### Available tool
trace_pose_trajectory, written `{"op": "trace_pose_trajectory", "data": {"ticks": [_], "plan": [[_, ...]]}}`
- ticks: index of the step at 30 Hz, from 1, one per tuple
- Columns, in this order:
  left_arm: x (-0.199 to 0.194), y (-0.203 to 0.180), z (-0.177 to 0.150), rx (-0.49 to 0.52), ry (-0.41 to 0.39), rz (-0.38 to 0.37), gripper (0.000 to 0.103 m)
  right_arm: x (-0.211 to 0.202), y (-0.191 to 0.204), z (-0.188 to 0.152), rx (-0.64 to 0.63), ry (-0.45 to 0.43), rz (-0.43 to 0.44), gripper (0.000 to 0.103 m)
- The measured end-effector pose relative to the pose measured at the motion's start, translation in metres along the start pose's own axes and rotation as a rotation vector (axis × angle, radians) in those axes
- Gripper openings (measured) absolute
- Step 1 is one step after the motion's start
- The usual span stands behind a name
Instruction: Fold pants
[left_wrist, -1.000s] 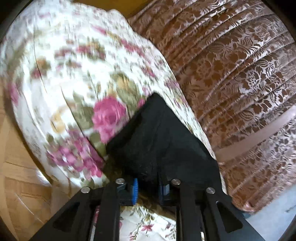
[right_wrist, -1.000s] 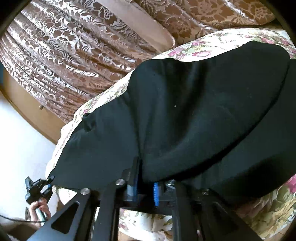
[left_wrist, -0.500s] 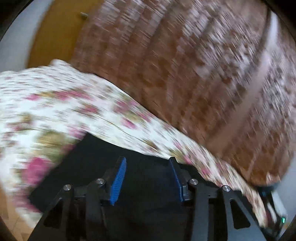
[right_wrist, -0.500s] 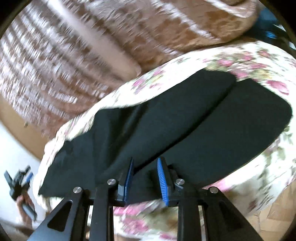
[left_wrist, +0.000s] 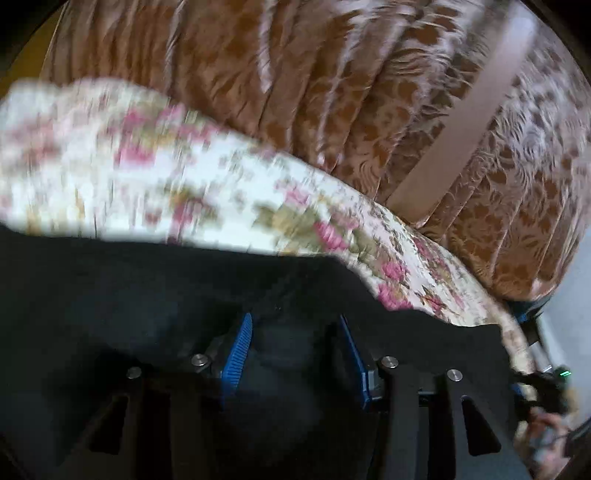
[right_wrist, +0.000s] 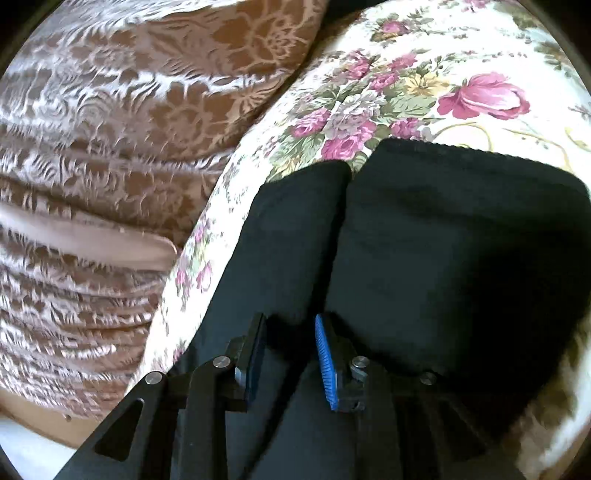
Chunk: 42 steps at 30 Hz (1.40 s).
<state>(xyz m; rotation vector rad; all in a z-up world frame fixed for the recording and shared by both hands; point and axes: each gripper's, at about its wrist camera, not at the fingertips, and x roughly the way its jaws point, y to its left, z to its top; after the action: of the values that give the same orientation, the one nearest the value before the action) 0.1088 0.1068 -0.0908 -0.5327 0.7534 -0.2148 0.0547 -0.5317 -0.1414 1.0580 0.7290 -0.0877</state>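
Pants (right_wrist: 443, 240), black, lie on a bed with a floral cover (right_wrist: 424, 74). In the left wrist view the pants (left_wrist: 147, 288) fill the lower part of the picture, and the cover (left_wrist: 184, 192), much blurred, runs behind them from left to right. Behind it hangs a brown curtain (left_wrist: 332, 92) with a leaf pattern. The left gripper (left_wrist: 295, 347) is over the black cloth; its jaws have just been opening, the blue pads (left_wrist: 236, 354) stand well apart, and they press on nothing. At the far right edge of this view a hand with a dark device is seen, too small to tell more. In the right wrist view the curtain (right_wrist: 110, 129) is at the left, the cover in the middle and top. The pants lie in two parts side by side, with a seam between them. The right gripper (right_wrist: 291, 354) has also just been opening; its pads (right_wrist: 325, 365) have a small gap, and I see no cloth held between them.
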Motion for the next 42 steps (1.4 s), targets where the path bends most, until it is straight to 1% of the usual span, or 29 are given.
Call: {"op": "trace_pose_trajectory", "data": {"ticks": [1, 2, 4, 5, 9, 11, 16, 18, 21, 24, 26, 29, 31, 33, 34, 36, 39, 41, 42], "plan": [[-0.005, 0.005, 0.000, -0.022, -0.026, -0.035, 0.047, 0.004, 0.002, 0.005, -0.008, -0.010, 0.009, 0.027], [-0.008, 0.008, -0.001, -0.033, -0.038, -0.052, 0.047, 0.006, 0.003, 0.007, -0.016, -0.017, 0.016, 0.027], [-0.009, 0.008, -0.003, -0.029, -0.040, -0.057, 0.047, 0.013, 0.003, 0.014, -0.019, -0.019, 0.029, 0.027], [-0.009, 0.007, -0.004, -0.023, -0.044, -0.055, 0.048, 0.018, 0.003, 0.016, -0.015, -0.019, 0.035, 0.025], [-0.008, 0.005, -0.004, -0.020, -0.044, -0.065, 0.050, 0.031, 0.008, 0.019, -0.028, -0.024, 0.011, 0.008], [-0.008, 0.006, -0.004, -0.027, -0.046, -0.076, 0.050, 0.022, 0.014, 0.016, -0.055, -0.055, 0.011, 0.007], [-0.009, 0.006, -0.004, -0.032, -0.047, -0.084, 0.051, -0.026, 0.037, 0.004, -0.172, -0.163, 0.019, 0.007], [-0.009, 0.006, -0.004, -0.033, -0.049, -0.088, 0.051, -0.052, 0.042, -0.004, -0.223, -0.207, -0.002, 0.007], [-0.010, 0.006, -0.004, -0.034, -0.050, -0.093, 0.052, -0.078, 0.035, -0.014, -0.248, -0.238, -0.045, 0.007], [-0.010, 0.006, -0.005, -0.034, -0.051, -0.095, 0.052, -0.088, 0.013, -0.023, -0.228, -0.223, -0.097, 0.007], [-0.010, 0.006, -0.005, -0.034, -0.050, -0.096, 0.052, -0.082, -0.009, -0.028, -0.174, -0.178, -0.138, 0.007], [-0.011, 0.005, -0.005, -0.032, -0.048, -0.095, 0.052, -0.069, -0.037, -0.031, -0.101, -0.138, -0.130, 0.005], [-0.011, 0.004, -0.006, -0.028, -0.046, -0.091, 0.053, -0.067, -0.040, -0.030, -0.090, -0.147, -0.109, 0.009], [-0.011, 0.003, -0.007, -0.021, -0.045, -0.087, 0.054, -0.069, -0.036, -0.026, -0.096, -0.142, -0.114, 0.017], [-0.011, 0.002, -0.007, -0.016, -0.044, -0.086, 0.055, -0.073, -0.033, -0.024, -0.101, -0.152, -0.126, 0.020], [-0.010, 0.000, -0.007, -0.007, -0.041, -0.080, 0.056, -0.085, -0.026, -0.021, -0.120, -0.221, -0.188, 0.025], [-0.010, -0.003, -0.009, 0.014, -0.038, -0.076, 0.060, -0.112, -0.011, -0.022, -0.162, -0.376, -0.328, 0.028], [-0.009, -0.004, -0.009, 0.025, -0.034, -0.067, 0.061, -0.121, 0.006, -0.024, -0.220, -0.434, -0.360, 0.029], [-0.008, -0.005, -0.009, 0.030, -0.032, -0.064, 0.061, -0.123, 0.018, -0.027, -0.273, -0.457, -0.360, 0.029]]}}
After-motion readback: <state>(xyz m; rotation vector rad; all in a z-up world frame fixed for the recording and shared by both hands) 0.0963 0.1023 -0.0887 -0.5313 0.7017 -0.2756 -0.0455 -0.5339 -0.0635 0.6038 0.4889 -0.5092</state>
